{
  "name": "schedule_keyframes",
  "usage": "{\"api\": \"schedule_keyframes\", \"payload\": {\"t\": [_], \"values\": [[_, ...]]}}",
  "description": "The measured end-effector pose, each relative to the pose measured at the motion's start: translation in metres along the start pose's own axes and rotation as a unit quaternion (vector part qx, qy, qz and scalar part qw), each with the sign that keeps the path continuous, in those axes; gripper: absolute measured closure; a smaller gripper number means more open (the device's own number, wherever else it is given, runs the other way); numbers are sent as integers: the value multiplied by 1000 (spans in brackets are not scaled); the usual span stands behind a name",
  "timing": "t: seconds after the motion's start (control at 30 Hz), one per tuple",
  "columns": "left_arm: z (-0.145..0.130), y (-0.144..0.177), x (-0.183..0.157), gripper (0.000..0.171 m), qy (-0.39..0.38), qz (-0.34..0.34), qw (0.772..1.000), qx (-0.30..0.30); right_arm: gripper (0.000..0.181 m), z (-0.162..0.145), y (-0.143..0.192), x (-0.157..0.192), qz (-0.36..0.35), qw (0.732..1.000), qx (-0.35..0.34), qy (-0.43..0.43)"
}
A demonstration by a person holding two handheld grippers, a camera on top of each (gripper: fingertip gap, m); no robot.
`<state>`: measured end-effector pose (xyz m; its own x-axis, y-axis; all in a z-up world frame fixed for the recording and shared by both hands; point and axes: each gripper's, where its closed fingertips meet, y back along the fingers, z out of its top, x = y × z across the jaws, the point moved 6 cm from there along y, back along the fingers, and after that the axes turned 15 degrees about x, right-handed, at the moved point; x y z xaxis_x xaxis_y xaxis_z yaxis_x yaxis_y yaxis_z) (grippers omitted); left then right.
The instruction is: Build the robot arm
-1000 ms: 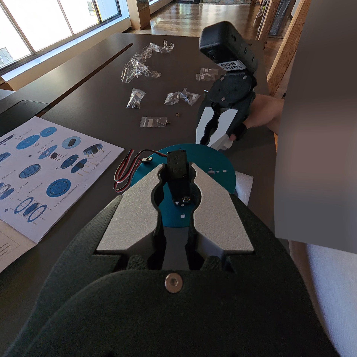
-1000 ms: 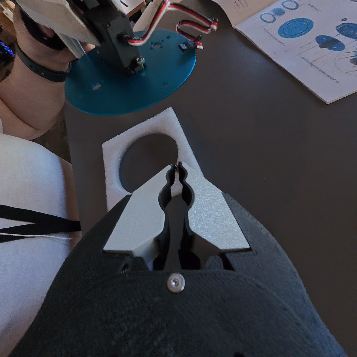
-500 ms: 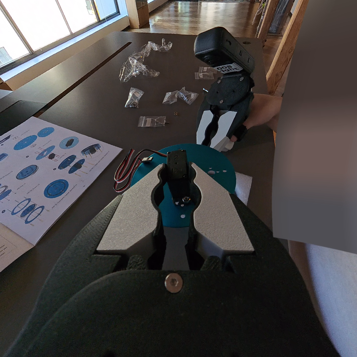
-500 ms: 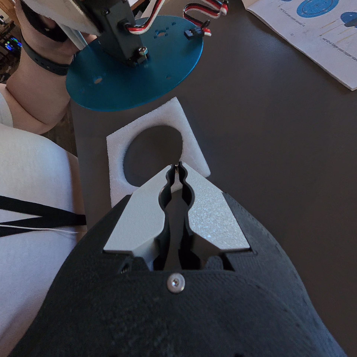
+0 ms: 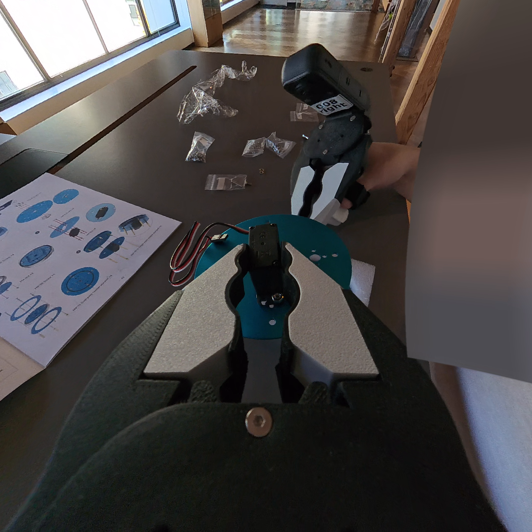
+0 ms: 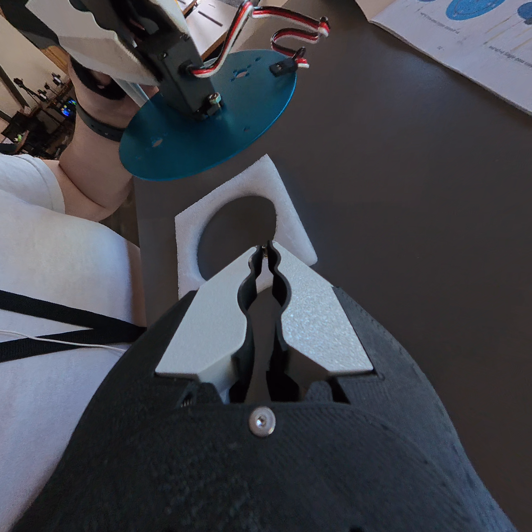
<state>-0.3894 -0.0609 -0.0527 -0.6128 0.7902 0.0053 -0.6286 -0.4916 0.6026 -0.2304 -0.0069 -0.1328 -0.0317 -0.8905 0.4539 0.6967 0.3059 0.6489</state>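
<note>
left tongs [image 5: 264, 253] clamped on black servo [image 5: 263, 253] bolted to teal disc [image 5: 316, 253], raised above counter [image 5: 138, 149]; right tongs [image 6: 265, 250] pinching tiny screw [image 6: 264, 253] over white foam square [image 6: 288, 230] near counter's edge.

Tiny metal bit [image 6: 264, 252] at the right jaws' tips: too small to identify.

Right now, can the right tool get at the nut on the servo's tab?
Probably not yet. The right tool is shut on a tiny screw over the foam. The nut faces it unobstructed, but the left tool holds the servo well off.
</note>
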Motion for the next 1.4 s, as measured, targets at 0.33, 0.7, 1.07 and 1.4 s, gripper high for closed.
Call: {"api": "schedule_keyframes", "payload": {"t": [0.33, 0.7, 1.07, 1.4], "values": [[0, 1, 1, 151, 2, -1, 1000, -4, 178, 0, -3, 0, -16, 1000, 11, 10], [-1, 1, 2, 150, 3, -3, 1000, -3, 178, -1, -4, 1, -33, 999, 20, 21], [-1, -1, 3, 150, 3, -6, 1000, 0, 169, -1, -2, 2, -39, 999, 16, 23], [-2, -4, 3, 150, 2, -9, 1000, -1, 159, 4, 17, 7, -36, 999, -22, 25]]}}
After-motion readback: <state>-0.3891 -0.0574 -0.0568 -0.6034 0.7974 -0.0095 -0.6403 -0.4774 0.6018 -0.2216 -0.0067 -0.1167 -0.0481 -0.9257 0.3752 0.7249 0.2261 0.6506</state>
